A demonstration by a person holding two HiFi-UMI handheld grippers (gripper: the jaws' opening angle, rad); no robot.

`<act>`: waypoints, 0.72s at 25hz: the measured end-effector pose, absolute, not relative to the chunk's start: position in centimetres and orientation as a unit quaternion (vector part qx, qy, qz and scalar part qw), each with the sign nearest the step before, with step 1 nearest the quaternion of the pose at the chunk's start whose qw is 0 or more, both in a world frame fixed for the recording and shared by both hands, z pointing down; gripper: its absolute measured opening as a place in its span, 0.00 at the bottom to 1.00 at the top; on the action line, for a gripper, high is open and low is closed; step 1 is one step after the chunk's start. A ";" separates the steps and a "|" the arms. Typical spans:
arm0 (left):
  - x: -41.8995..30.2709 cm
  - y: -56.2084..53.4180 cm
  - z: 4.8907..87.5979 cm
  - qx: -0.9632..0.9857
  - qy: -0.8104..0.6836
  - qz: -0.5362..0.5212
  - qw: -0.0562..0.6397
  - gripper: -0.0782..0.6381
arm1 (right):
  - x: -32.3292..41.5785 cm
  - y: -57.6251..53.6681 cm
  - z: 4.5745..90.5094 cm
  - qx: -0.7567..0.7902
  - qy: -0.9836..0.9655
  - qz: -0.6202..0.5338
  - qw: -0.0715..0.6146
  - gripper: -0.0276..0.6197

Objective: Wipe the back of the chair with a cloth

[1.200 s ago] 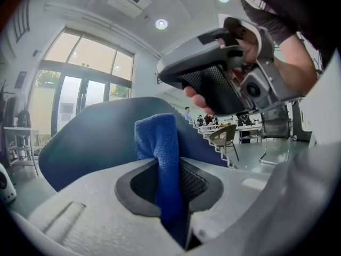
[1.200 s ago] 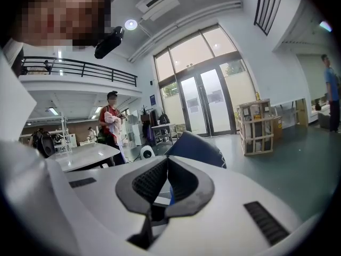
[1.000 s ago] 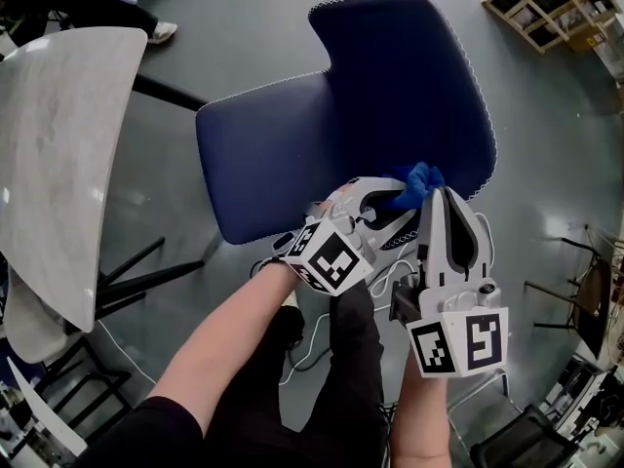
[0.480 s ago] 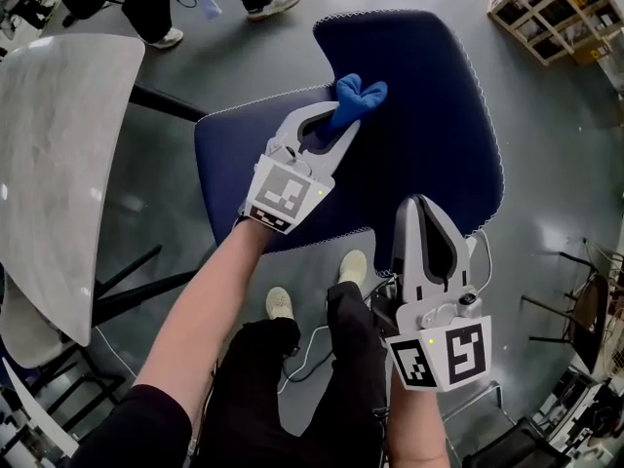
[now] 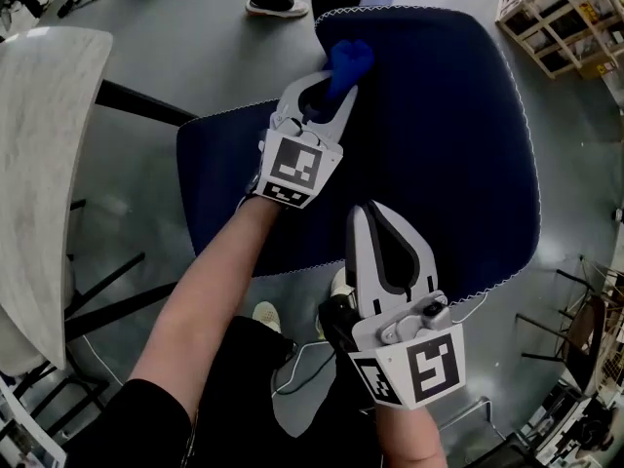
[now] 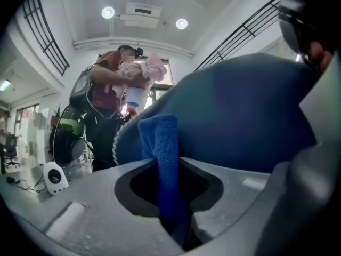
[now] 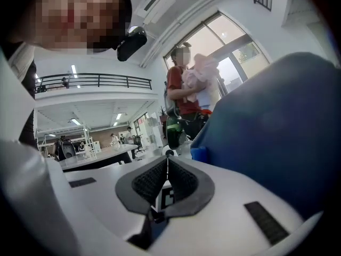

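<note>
In the head view, a dark blue chair (image 5: pixel 439 144) fills the middle. The left gripper (image 5: pixel 330 91) reaches to the top left corner of the chair back. Its 2 jaws pinch a blue cloth (image 5: pixel 349 59). The cloth sits right at that corner, by the white stitched edge. The right gripper (image 5: pixel 364 214) is lower down, over the blue chair, well apart from the cloth. A pale table (image 5: pixel 39 135) is on the left. Someone's shoe (image 5: pixel 276 8) shows on the grey floor (image 5: pixel 214 66) at the top.

In the left gripper view, the jaws are closed tight on the cloth. The cloth sticks up between them, just beside the rounded edge of the chair. A person (image 6: pixel 109 97) stands behind, holding something pink.

In the right gripper view, the 2 jaws are pressed together with nothing in them. The chair is close on the right side.
</note>
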State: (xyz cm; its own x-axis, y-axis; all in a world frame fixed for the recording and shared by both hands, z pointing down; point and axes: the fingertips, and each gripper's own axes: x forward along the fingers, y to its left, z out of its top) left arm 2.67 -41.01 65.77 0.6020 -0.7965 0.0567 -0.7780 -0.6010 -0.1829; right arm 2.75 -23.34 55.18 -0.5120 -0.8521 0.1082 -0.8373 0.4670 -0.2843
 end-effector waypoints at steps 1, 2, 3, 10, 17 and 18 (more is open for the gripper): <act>3.7 -40.5 66.4 -0.899 0.427 -0.067 0.072 0.22 | 2.5 -23.5 55.3 -0.491 0.858 -0.150 0.026 0.07; 4.6 -39.9 66.8 -0.904 0.415 -0.064 0.073 0.22 | 2.3 -23.6 55.3 -0.489 0.859 -0.147 0.026 0.07; 5.3 -39.3 67.1 -0.909 0.406 -0.059 0.071 0.22 | 2.1 -23.6 55.4 -0.488 0.860 -0.145 0.025 0.07; 8.3 -32.7 68.7 -0.942 0.328 -0.050 0.046 0.22 | 2.5 -21.7 54.6 -0.493 0.854 -0.166 0.037 0.07; 10.2 -25.2 70.3 -0.959 0.279 -0.056 0.022 0.22 | 3.4 -18.4 54.7 -0.506 0.842 -0.183 0.033 0.07; 10.5 -24.2 70.4 -0.960 0.272 -0.057 0.019 0.22 | 3.7 -17.9 54.9 -0.509 0.839 -0.187 0.032 0.07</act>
